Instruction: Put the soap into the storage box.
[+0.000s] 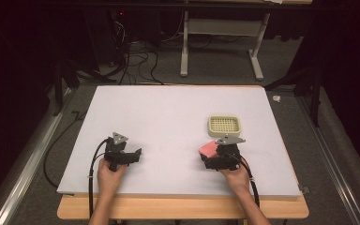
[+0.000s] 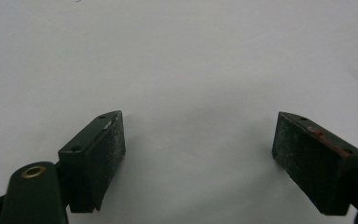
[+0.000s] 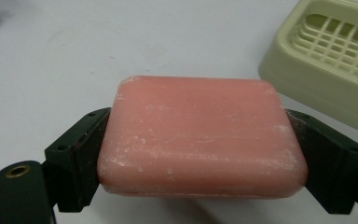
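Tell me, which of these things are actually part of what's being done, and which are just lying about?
Part of the job:
- pink soap bar, clamped between the right gripper's jaws
- pale green soap dish, just beyond it on the white table

Just lying about:
- left gripper, jaws open with nothing between them
- cables on the floor behind
- grey stand at the back
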Demonstrator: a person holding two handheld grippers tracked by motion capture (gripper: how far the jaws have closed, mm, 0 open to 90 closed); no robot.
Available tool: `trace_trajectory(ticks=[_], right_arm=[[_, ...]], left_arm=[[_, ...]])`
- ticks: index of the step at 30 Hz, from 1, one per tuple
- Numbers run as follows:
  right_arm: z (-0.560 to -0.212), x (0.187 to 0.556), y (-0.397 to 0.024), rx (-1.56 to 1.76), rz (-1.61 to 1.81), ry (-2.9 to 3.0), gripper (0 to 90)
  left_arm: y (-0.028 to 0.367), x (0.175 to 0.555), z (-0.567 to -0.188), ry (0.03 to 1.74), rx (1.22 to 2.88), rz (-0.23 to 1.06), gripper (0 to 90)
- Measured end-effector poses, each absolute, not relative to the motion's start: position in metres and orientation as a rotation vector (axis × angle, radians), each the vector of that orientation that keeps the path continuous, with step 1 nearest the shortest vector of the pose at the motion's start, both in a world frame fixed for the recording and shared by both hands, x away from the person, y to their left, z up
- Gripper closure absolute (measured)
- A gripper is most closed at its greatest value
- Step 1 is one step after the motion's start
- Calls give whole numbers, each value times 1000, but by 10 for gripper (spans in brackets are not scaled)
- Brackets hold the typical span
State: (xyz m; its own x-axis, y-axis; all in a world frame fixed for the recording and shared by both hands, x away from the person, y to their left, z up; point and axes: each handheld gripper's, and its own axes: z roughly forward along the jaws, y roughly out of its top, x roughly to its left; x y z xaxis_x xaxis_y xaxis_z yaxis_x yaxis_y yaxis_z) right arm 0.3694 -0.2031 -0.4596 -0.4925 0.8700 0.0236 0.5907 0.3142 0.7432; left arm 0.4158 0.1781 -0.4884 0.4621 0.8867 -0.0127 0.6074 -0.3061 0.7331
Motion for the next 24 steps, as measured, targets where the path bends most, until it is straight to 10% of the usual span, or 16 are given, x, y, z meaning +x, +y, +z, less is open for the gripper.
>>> trace_trajectory(ticks=[24], right_arm=[[-437, 377, -263, 1412, 991, 2053, 136]], left_arm=[[178, 416, -488, 1240, 2031, 525, 176]])
